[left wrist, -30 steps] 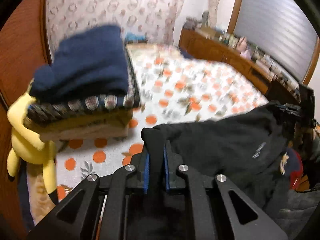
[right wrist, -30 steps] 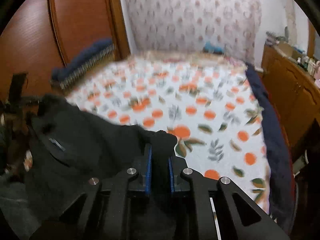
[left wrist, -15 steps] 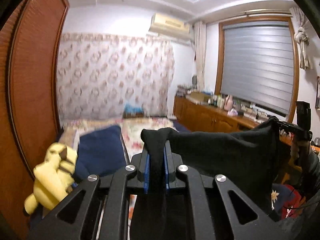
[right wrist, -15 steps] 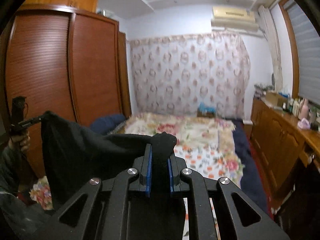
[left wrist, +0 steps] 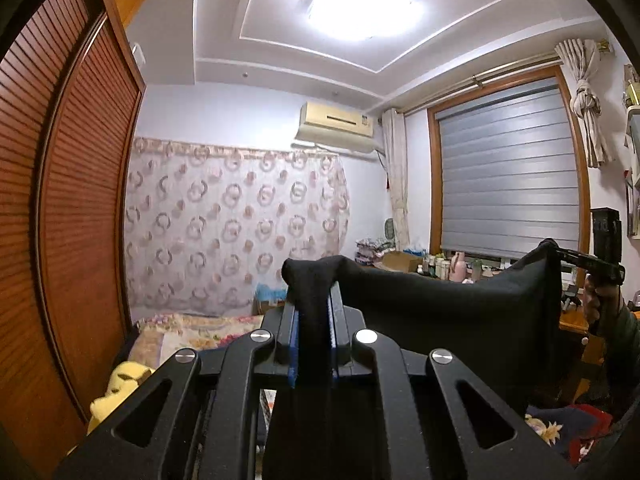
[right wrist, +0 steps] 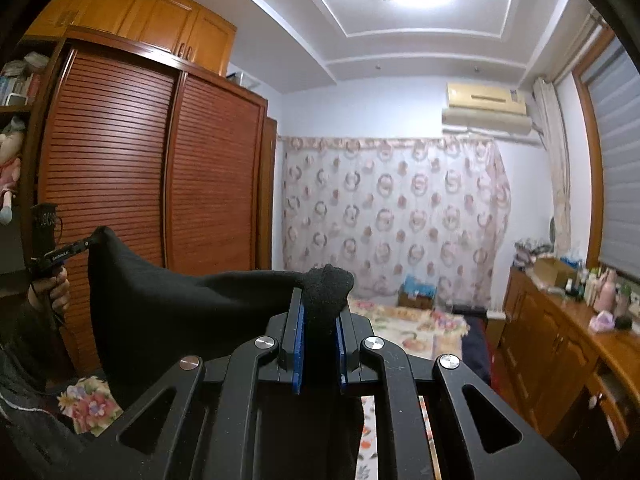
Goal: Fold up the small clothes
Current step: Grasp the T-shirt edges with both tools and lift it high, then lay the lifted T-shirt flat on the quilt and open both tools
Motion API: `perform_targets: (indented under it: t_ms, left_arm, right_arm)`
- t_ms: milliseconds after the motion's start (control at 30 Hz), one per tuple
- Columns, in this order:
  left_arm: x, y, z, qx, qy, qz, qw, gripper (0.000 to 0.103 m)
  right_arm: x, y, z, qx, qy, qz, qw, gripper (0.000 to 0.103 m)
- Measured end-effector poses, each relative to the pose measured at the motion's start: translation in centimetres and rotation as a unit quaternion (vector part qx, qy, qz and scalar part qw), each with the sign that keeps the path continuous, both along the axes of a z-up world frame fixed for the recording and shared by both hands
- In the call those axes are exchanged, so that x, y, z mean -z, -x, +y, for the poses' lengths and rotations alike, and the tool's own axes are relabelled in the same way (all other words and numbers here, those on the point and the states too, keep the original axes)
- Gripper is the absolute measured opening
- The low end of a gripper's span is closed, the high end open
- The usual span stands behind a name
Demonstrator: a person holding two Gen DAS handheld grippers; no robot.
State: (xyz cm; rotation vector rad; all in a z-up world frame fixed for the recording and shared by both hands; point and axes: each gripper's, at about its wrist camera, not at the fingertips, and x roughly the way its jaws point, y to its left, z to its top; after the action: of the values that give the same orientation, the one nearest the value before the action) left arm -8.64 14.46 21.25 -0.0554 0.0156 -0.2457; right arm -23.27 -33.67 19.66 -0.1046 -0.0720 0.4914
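A black soft knit garment hangs stretched in the air between both tools. The left gripper pinches one corner, the right gripper the other. Only the left view shows a yellow plush toy at eight o'clock (the right view shows louvered wooden wardrobe doors).

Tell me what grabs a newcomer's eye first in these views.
A black garment stretched in mid-air across the foreground, pinched at one corner by the left gripper and at the other by the right gripper. Behind it, a glaring ceiling light overhead and a louvred wooden wardrobe at left.
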Motion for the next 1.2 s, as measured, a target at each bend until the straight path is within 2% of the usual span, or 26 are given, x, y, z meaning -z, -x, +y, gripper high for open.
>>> perform_targets:
  t_ms: [100, 167, 300, 400, 433, 500, 567, 633, 700, 733, 767, 833, 900, 933, 1067, 1133, 1200]
  left_arm:
    - [-1.0, -1.7, 0.0, -0.008, -0.005, -0.004, 1.0000, 0.012]
    - [-1.2, -3.9, -0.2, -0.014, 0.000, 0.008, 0.9999, 0.012]
    - [0.1, -9.4, -2.0, -0.041, -0.027, 0.035, 0.9982, 0.012]
    - [2.1, -15.1, -2.2, -0.051, -0.039, 0.075, 0.9951, 0.013]
    - [3.6, -18.1, -1.9, -0.062, -0.044, 0.094, 0.9927, 0.014]
    - [5.8, -21.6, -1.4, -0.077, -0.045, 0.136, 0.9867, 0.018]
    - [9.0, -25.5, -1.3, -0.077, -0.052, 0.196, 0.9761, 0.023]
    - [11.8, -27.5, -1.0, -0.074, -0.053, 0.233, 0.9682, 0.035]
    - [13.7, -27.5, -1.0, -0.067, -0.047, 0.249, 0.9651, 0.048]
    - [14.4, -27.3, -1.0, -0.062, -0.047, 0.256, 0.9635, 0.053]
    - [15.4, -27.1, -1.1, -0.052, -0.050, 0.268, 0.9606, 0.057]
    - [16.4, -26.4, -1.5, -0.044, -0.056, 0.281, 0.9571, 0.077]
    - [17.2, -25.4, -2.1, -0.033, -0.067, 0.288, 0.9547, 0.079]
    - [17.3, -25.0, -2.4, -0.028, -0.070, 0.290, 0.9541, 0.079]
    - [18.0, -22.8, -3.5, -0.018, -0.071, 0.288, 0.9549, 0.079]
    - [18.5, -22.2, -4.0, -0.011, -0.068, 0.291, 0.9542, 0.079]
    - [19.3, -21.6, -4.4, -0.002, -0.065, 0.295, 0.9533, 0.079]
  right_arm:
    - [-0.3, -1.0, 0.1, 0.003, -0.008, -0.012, 1.000, 0.013]
    - [0.6, -2.5, 0.8, 0.012, -0.004, -0.013, 1.000, 0.013]
    - [1.4, -8.1, 3.4, 0.038, 0.014, 0.019, 0.999, 0.013]
    - [2.5, -14.9, 5.0, 0.069, 0.027, 0.066, 0.995, 0.013]
    - [3.4, -17.6, 5.4, 0.080, 0.033, 0.085, 0.993, 0.013]
    - [5.6, -22.9, 6.2, 0.097, 0.037, 0.131, 0.986, 0.013]
    - [8.6, -28.1, 7.5, 0.135, 0.056, 0.182, 0.972, 0.016]
    - [11.9, -32.1, 9.1, 0.166, 0.095, 0.223, 0.956, 0.035]
    - [15.1, -34.8, 9.9, 0.194, 0.117, 0.248, 0.942, 0.044]
    - [16.2, -35.5, 9.9, 0.192, 0.114, 0.260, 0.939, 0.049]
    - [17.3, -35.9, 9.9, 0.188, 0.107, 0.272, 0.938, 0.050]
    - [18.6, -36.5, 9.7, 0.181, 0.092, 0.282, 0.938, 0.057]
    - [20.1, -35.9, 9.6, 0.172, 0.086, 0.290, 0.938, 0.062]
    - [19.8, -36.6, 9.2, 0.169, 0.082, 0.292, 0.938, 0.063]
    - [20.7, -35.6, 7.4, 0.147, 0.064, 0.300, 0.940, 0.063]
    - [20.0, -35.3, 5.8, 0.141, 0.055, 0.301, 0.942, 0.063]
    - [21.0, -34.0, 4.8, 0.130, 0.034, 0.312, 0.941, 0.063]
